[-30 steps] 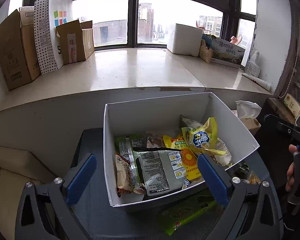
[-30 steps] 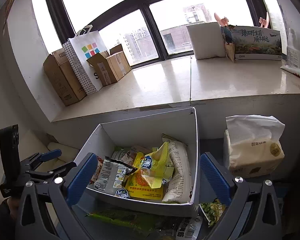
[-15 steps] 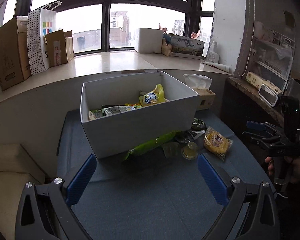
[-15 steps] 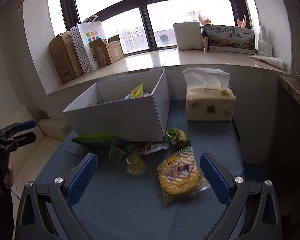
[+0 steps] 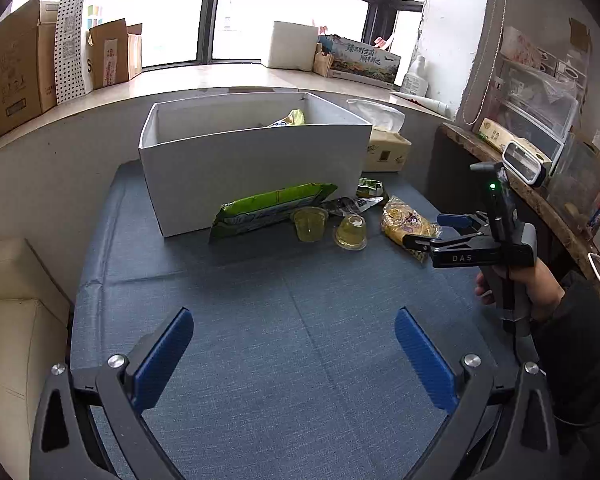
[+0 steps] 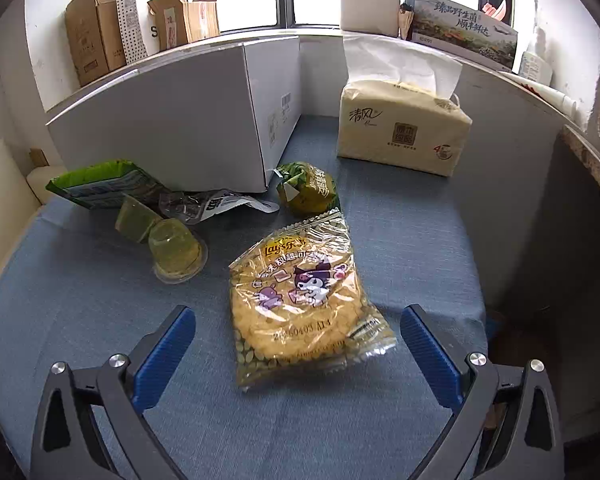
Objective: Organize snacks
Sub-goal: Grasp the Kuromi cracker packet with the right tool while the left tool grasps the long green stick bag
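A white cardboard box (image 5: 256,160) (image 6: 172,120) holding snacks stands at the back of the blue table. In front of it lie a long green packet (image 5: 272,208) (image 6: 100,184), two yellow jelly cups (image 5: 310,224) (image 5: 351,232), a small green packet (image 6: 308,188), a clear torn wrapper (image 6: 212,204) and a yellow Lay's chip bag (image 6: 300,300) (image 5: 408,224). My right gripper (image 6: 298,344) (image 5: 428,232) is open, low over the near end of the chip bag. My left gripper (image 5: 292,348) is open above bare cloth, well short of the snacks.
A tissue pack (image 6: 404,124) sits right of the box. The windowsill behind carries cardboard boxes (image 5: 16,68), a dotted paper bag (image 5: 72,40) and a white box (image 5: 292,44). A cluttered shelf (image 5: 540,152) lies at the right, a cream cushion (image 5: 16,320) at the left.
Both grippers have pulled back from over the box and dropped low. The right one has come close over the chip bag; the left one has backed farther from the snacks.
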The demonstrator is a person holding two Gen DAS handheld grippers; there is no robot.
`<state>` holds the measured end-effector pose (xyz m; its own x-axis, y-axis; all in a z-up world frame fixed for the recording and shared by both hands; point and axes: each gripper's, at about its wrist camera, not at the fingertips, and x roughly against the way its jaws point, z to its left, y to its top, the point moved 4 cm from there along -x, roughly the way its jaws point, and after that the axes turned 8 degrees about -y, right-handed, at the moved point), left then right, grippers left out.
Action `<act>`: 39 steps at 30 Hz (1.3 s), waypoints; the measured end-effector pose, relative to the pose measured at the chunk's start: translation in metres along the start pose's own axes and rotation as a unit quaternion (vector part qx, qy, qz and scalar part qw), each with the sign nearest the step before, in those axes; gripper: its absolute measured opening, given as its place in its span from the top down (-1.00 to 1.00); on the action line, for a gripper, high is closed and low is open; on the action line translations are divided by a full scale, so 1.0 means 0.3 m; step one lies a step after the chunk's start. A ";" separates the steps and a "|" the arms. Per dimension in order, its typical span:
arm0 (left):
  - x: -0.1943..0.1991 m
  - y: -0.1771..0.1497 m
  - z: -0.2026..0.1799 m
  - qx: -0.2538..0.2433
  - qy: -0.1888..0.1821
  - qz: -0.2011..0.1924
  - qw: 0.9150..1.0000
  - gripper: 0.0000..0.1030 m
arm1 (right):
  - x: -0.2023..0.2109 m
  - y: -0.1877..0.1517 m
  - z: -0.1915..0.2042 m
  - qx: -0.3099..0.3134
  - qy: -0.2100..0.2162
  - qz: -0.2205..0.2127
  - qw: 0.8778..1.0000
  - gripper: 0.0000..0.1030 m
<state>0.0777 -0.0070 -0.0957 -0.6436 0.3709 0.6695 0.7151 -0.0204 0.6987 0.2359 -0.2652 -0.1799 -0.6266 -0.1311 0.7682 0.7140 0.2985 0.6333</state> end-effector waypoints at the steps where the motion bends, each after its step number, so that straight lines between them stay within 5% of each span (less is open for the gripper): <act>1: 0.000 -0.002 0.000 0.001 -0.001 -0.001 1.000 -1.00 | -0.019 0.006 0.005 0.005 -0.004 0.004 1.000 -1.00; 9: -0.035 -0.014 0.013 0.005 -0.002 0.014 1.000 -1.00 | -0.091 0.019 0.037 0.021 -0.007 0.029 0.999 -1.00; 12: -0.043 -0.013 0.009 0.002 -0.004 0.017 1.000 -1.00 | -0.080 0.014 0.028 0.013 -0.004 0.031 0.999 -0.88; 14: -0.059 -0.005 0.008 -0.004 -0.009 0.024 1.000 -1.00 | -0.060 0.015 0.021 0.006 -0.010 0.026 1.000 -0.57; 20: -0.144 0.092 0.028 -0.042 0.030 0.039 0.998 -1.00 | 0.008 -0.016 0.033 -0.016 0.005 0.018 1.000 -0.54; 33: -0.438 0.262 0.078 -0.135 0.101 0.099 0.981 -1.00 | 0.217 -0.116 0.101 -0.028 0.067 -0.019 0.997 -0.54; 39: -0.532 0.267 0.086 -0.205 0.130 0.137 0.960 -0.96 | 0.209 -0.128 0.116 -0.019 0.069 -0.017 0.997 -0.54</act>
<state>0.2447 -0.0439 -0.1530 -0.5314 0.0563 0.8453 0.7342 -0.4671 0.4926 0.1585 -0.2520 -0.1592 -0.6041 -0.2708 0.7495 0.7058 0.2549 0.6610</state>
